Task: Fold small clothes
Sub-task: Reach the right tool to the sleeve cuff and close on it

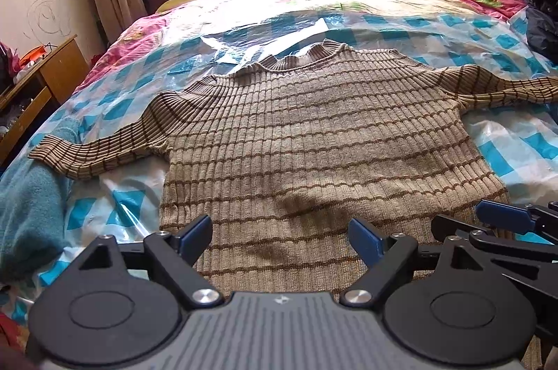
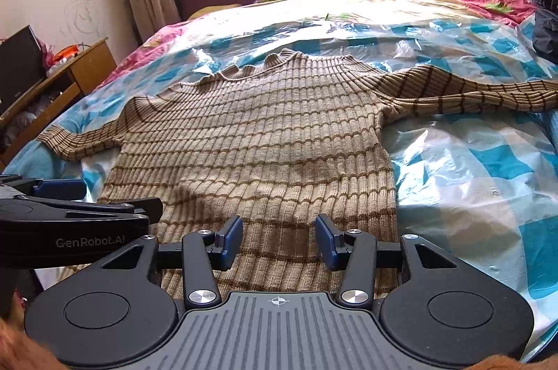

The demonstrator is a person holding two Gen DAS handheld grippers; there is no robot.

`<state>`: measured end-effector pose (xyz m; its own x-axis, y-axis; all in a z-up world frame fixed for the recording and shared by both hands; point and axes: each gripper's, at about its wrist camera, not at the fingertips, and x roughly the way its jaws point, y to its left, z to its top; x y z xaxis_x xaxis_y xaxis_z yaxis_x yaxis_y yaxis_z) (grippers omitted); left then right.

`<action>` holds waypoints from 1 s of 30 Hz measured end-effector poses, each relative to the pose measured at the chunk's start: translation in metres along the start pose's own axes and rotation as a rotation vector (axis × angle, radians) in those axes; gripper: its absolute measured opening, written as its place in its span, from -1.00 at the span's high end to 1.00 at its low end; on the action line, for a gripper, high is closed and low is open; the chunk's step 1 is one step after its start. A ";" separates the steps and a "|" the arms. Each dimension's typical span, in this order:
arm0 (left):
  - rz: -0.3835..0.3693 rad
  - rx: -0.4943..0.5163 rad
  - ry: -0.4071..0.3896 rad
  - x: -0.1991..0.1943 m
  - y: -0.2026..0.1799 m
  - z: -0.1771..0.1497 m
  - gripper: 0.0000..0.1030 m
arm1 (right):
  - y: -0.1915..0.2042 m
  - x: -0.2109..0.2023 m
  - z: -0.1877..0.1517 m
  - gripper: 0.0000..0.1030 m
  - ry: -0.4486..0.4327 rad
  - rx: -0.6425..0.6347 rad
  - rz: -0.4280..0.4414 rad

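While sweater lies flat, hem near bed edge, plastic sheet bare alongside.

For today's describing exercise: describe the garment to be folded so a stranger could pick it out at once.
On the bed's blue-checked plastic sheet lies a sweater, spread flat with both sleeves out. It is the only ribbed beige knit with thin brown stripes; the cloth beside it is plain teal.

one striped sweater on the bed, two sleeves, two grippers, one wooden cabinet.
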<state>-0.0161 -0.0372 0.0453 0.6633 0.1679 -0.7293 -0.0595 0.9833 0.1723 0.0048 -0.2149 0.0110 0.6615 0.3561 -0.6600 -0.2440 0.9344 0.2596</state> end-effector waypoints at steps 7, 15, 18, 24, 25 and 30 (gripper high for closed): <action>-0.025 -0.011 0.011 0.001 0.001 0.004 -0.72 | 0.001 -0.003 0.002 0.11 0.019 0.003 -0.003; -0.146 0.000 -0.042 0.009 -0.021 0.044 -0.76 | -0.046 -0.011 0.030 0.04 -0.040 0.209 0.007; -0.195 0.013 -0.061 0.017 -0.039 0.064 -0.76 | -0.074 -0.018 0.045 0.04 -0.086 0.248 -0.040; -0.279 0.050 -0.119 0.030 -0.088 0.096 -0.76 | -0.169 -0.028 0.074 0.04 -0.175 0.407 -0.173; -0.290 0.057 -0.126 0.032 -0.097 0.100 -0.76 | -0.183 -0.029 0.077 0.04 -0.185 0.428 -0.201; -0.339 0.098 -0.131 0.046 -0.143 0.115 -0.76 | -0.264 -0.029 0.087 0.09 -0.238 0.602 -0.272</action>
<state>0.1090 -0.1777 0.0630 0.7233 -0.1832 -0.6658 0.2478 0.9688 0.0026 0.1123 -0.4727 0.0230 0.7975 0.0346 -0.6023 0.3413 0.7974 0.4977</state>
